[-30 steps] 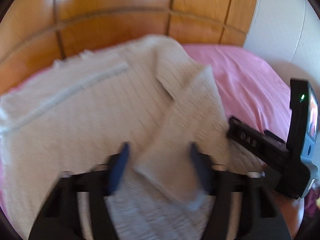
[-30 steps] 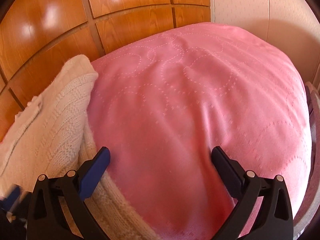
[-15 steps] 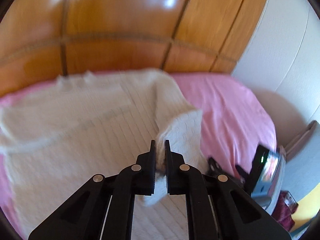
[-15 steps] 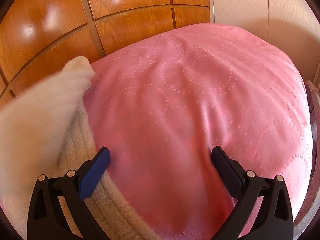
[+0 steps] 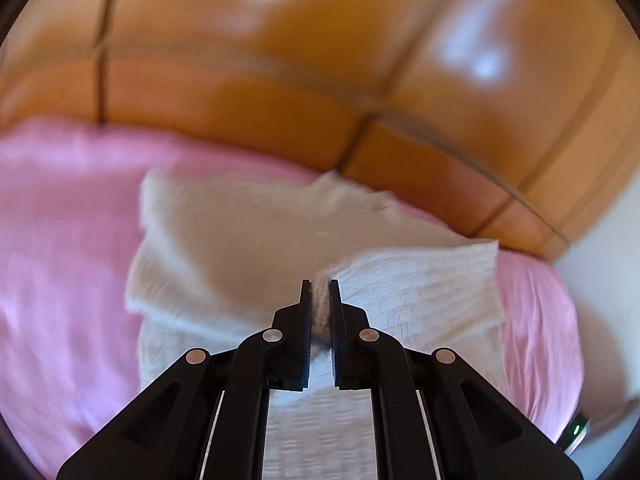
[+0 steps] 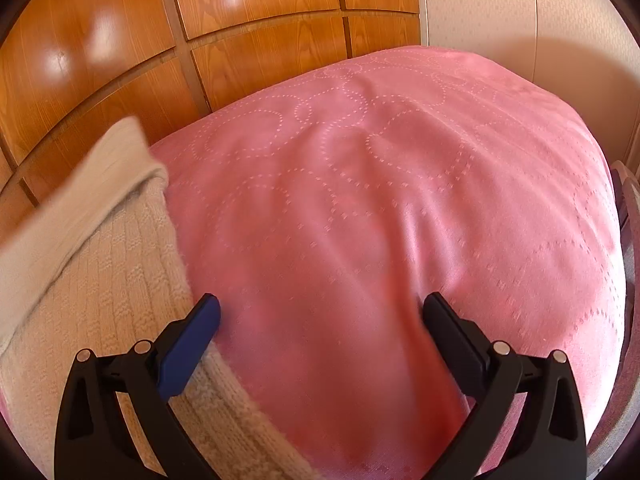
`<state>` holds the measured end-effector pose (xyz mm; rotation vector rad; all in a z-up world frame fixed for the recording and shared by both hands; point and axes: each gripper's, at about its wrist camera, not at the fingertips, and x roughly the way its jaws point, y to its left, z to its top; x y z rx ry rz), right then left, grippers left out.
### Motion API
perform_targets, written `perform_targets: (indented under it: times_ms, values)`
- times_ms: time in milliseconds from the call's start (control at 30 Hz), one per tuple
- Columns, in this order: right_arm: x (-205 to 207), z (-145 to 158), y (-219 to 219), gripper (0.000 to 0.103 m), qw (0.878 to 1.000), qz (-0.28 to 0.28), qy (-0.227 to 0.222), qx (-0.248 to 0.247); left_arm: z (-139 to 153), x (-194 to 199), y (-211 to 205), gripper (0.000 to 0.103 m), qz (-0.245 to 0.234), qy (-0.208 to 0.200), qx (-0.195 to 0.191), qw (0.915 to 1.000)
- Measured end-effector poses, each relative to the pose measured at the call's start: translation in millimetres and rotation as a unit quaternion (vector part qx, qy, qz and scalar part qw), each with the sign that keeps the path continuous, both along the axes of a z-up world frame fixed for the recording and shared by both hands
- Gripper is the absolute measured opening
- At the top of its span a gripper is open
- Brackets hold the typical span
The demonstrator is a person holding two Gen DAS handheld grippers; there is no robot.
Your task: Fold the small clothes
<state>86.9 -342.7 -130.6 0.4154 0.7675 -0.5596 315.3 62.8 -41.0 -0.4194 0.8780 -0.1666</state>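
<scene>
A cream knit sweater [image 5: 240, 240] lies on a pink bedspread [image 5: 60, 260]. My left gripper [image 5: 319, 286] is shut on a fold of the sweater and holds that part lifted over the rest of the garment. In the right wrist view the sweater [image 6: 100, 280] fills the left side, with a lifted flap blurred at the upper left. My right gripper [image 6: 320, 312] is open and empty, low over the bedspread [image 6: 400, 200] just right of the sweater's edge, with its left finger [image 6: 192, 340] over the knit hem.
A glossy wooden headboard [image 5: 320, 60] runs along the far side of the bed, also in the right wrist view [image 6: 160, 40]. A pale wall [image 6: 520, 12] stands at the right. The bed's right edge drops off near a grey object [image 6: 628, 240].
My left gripper closed on the sweater's fold, then lifted and carried it leftward across the garment. My right gripper stayed open and in place.
</scene>
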Motion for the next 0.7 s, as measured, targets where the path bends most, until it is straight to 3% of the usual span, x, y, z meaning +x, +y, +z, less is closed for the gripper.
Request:
perform_targets:
  times_ms: [100,133,200,267,333,367,400,433,533,600,700]
  values:
    - [1,1,0,0.101,1.000,0.000,0.002,-0.002,-46,10,26,0.008,0.040,0.069,-0.059,0.9951]
    - [1,1,0,0.101,1.000,0.000,0.001,-0.001,-56,9,30,0.020,0.048,0.078,-0.071,0.9933]
    - [1,1,0,0.101,1.000,0.000,0.001,-0.001,-73,3,38,0.023,0.057,0.064,-0.108,0.9905]
    - [1,1,0,0.101,1.000,0.000,0.002,-0.002,-75,-4,36,0.024,0.054,0.040,-0.105,0.9923]
    - [2,1,0,0.101,1.000,-0.001,0.003,-0.003,-75,-12,25,0.024,0.038,0.022,-0.066,0.9969]
    - [2,1,0,0.101,1.000,0.000,0.003,-0.003,-74,-18,20,0.029,0.030,0.015,-0.047,0.9983]
    - [1,1,0,0.101,1.000,0.000,0.002,-0.002,-72,-21,14,0.052,0.020,0.013,-0.025,0.9994]
    - [1,2,0,0.101,1.000,0.000,0.002,-0.002,-74,-24,6,0.059,0.006,0.009,-0.007,0.9999]
    - [1,1,0,0.101,1.000,0.000,0.002,-0.002,-78,-49,-23,0.066,-0.030,-0.031,0.096,0.9944]
    - [1,2,0,0.101,1.000,0.000,0.002,-0.002,-79,-57,-34,0.080,-0.044,-0.029,0.126,0.9906]
    - [1,1,0,0.101,1.000,0.000,0.002,-0.002,-82,-66,-40,0.080,-0.039,-0.022,0.169,0.9846]
